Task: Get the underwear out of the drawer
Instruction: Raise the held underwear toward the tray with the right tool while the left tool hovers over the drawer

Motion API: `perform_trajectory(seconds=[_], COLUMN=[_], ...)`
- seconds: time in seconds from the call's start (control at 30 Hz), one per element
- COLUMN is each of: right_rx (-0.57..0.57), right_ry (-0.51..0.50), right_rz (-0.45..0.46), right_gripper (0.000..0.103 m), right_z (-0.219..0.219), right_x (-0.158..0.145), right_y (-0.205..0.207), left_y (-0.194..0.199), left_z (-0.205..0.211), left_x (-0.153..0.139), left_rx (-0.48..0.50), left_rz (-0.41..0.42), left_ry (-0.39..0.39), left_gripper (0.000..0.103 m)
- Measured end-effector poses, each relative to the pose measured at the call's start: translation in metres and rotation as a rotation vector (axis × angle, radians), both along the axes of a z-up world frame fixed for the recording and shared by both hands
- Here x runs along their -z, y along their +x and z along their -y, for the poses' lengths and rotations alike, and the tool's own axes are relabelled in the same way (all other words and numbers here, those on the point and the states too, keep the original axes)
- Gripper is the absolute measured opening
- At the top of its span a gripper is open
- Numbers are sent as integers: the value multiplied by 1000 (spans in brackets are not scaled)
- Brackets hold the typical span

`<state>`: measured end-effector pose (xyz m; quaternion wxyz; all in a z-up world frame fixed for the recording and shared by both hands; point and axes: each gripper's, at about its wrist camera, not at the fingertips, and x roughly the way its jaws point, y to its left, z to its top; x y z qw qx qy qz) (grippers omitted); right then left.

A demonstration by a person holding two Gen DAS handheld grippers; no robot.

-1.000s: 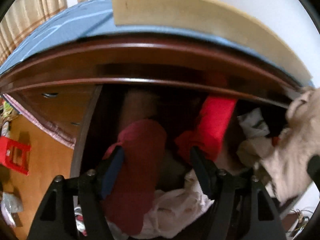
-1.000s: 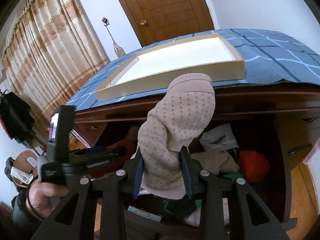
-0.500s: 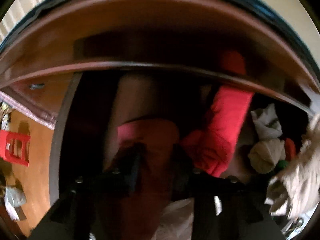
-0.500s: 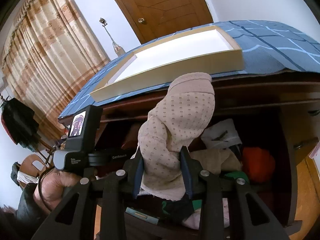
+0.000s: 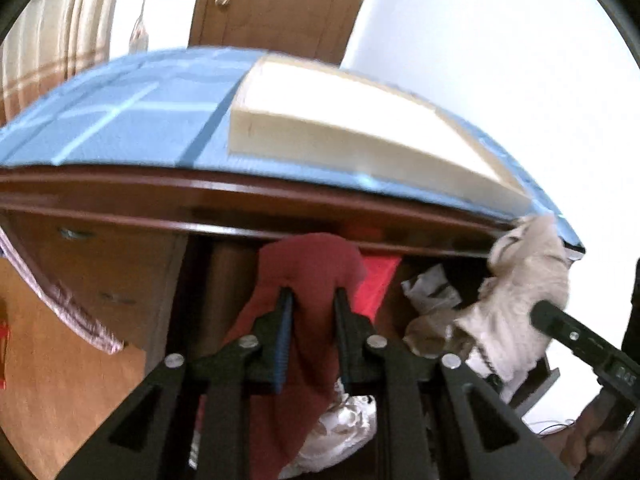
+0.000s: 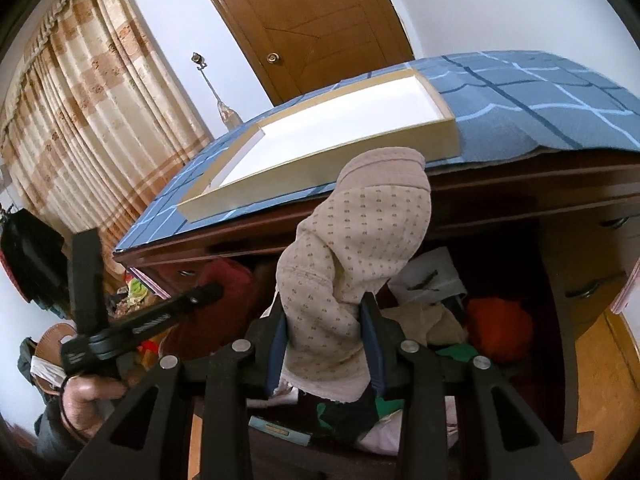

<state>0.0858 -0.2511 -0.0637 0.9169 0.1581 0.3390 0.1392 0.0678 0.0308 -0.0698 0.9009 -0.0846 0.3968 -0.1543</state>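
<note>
In the left wrist view my left gripper [image 5: 313, 300] is shut on dark red underwear [image 5: 308, 272], which hangs from the jaws above the open drawer [image 5: 192, 280]. A brighter red garment [image 5: 376, 280] lies behind it inside. In the right wrist view my right gripper [image 6: 326, 308] is shut on beige dotted underwear [image 6: 360, 240], held upright over the drawer [image 6: 560, 380] full of clothes. The beige underwear [image 5: 524, 292] also shows at the right of the left wrist view. The left tool's body [image 6: 136, 320] and the hand holding it appear at the left of the right wrist view.
A shallow cream tray [image 6: 320, 160] with a white floor sits on the blue checked cloth [image 6: 540, 104] over the dresser top. Orange [image 6: 500, 324], white and green clothes fill the drawer. A wooden door [image 6: 320, 20] and curtains [image 6: 80, 120] stand behind.
My left gripper closed on the dark red underwear and lifted it up out of the drawer. The right gripper kept still with the beige underwear.
</note>
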Motion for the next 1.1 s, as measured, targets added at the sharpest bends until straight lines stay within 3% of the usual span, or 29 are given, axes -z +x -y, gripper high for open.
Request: perform_trajectory(seconds=[0.5,0.57,0.8,0.93,1.0,1.1], right_rx=[5,-4,-27,-25,-23,-13], right_ry=[-80,-97,-135,-144,-140,-126], right_rz=[108,124,180,192,194,173], right_gripper=[37,37,37,37,37,37], right_z=[-10,-14,-23,-21,-19,-13], right_x=[-40,-47,-74,-83,-83,-76], right_y=[-18,-19,-9,-3,-4,-3], left_y=[-33,-33,-21,-11,-5,4], left_z=[-15,-15,-14,-11,-5,2], left_x=[-56,-67,-107,-104,-87,-56], left_rx=[38,43,53,57,73,100], left_rz=[132,153,253,209,130,9], left_ry=[-79,-83,-95,-32,16,20], left_gripper=[11,7,7,6,6,12])
